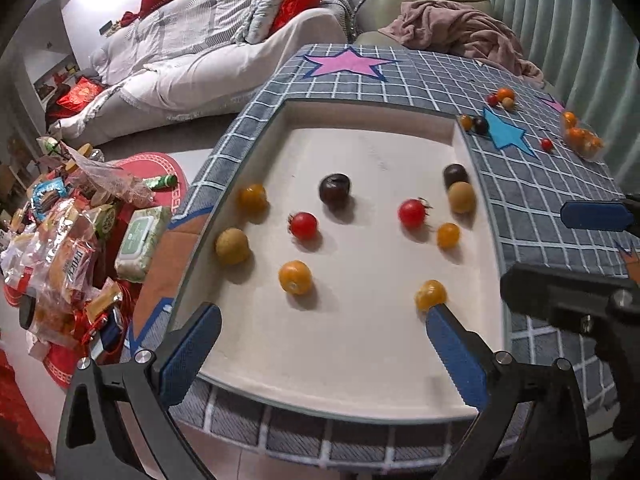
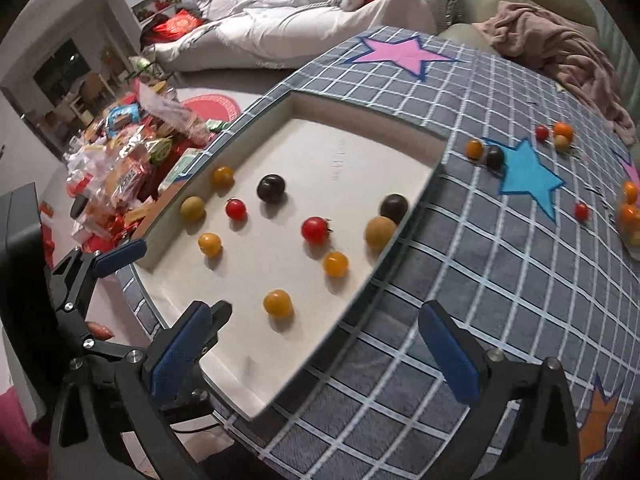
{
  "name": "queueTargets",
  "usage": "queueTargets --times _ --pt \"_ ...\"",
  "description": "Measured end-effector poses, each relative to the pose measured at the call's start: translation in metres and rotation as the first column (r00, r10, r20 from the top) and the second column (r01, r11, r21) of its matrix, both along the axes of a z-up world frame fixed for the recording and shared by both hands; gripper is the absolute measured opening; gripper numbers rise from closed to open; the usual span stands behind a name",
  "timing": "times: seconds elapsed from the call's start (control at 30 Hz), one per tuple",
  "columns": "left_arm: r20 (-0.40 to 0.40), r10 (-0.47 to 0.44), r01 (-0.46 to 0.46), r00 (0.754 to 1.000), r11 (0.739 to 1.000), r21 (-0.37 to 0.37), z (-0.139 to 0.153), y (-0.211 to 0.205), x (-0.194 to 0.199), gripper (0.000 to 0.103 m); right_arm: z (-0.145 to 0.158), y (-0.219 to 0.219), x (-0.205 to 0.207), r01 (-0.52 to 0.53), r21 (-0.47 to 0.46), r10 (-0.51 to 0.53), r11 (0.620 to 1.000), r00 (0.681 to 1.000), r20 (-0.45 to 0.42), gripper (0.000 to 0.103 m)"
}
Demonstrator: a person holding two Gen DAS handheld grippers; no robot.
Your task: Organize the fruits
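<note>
Spreading wide, the fingers of the left gripper (image 1: 320, 340) were held low in the frame over the white tray (image 1: 360, 360), nothing clamped between them. An orange fruit (image 1: 430, 294) was seen touching the right fingertip. The right gripper (image 2: 316, 344) was likewise held apart, empty, straddling the tray's near edge. More fruits (image 2: 486, 152) were scattered on the checked cloth (image 2: 480, 300), upper right.
</note>
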State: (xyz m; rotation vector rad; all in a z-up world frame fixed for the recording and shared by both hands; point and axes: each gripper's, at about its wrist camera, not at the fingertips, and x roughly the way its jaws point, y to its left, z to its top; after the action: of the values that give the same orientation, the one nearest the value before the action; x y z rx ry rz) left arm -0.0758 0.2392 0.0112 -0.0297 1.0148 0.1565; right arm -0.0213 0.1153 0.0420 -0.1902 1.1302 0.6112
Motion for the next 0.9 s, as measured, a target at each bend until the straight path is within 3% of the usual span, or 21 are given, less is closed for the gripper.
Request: queueTargets --times 0.1,0.43,0.9 --pt "-0.009 0.001 -0.001 1.000 1.000 -0.013 0.003 -0.005 -0.004 0.103 0.005 -0.007 -0.004 0.008 -0.012 -0.008 1.000 1.000 0.021 0.103" --pt "-0.021 0.092 -0.090 0.996 0.994 0.054 0.020 -0.017 -0.029 0.103 0.020 -0.005 -0.023 -0.027 -0.072 0.032 0.997 0.997 0.071 0.103" --pt "-0.031 0.180 -0.179 0.983 0.982 0.055 0.029 -0.007 -0.048 0.103 0.024 0.004 -0.037 -0.024 -0.161 0.046 0.987 0.990 0.134 0.103"
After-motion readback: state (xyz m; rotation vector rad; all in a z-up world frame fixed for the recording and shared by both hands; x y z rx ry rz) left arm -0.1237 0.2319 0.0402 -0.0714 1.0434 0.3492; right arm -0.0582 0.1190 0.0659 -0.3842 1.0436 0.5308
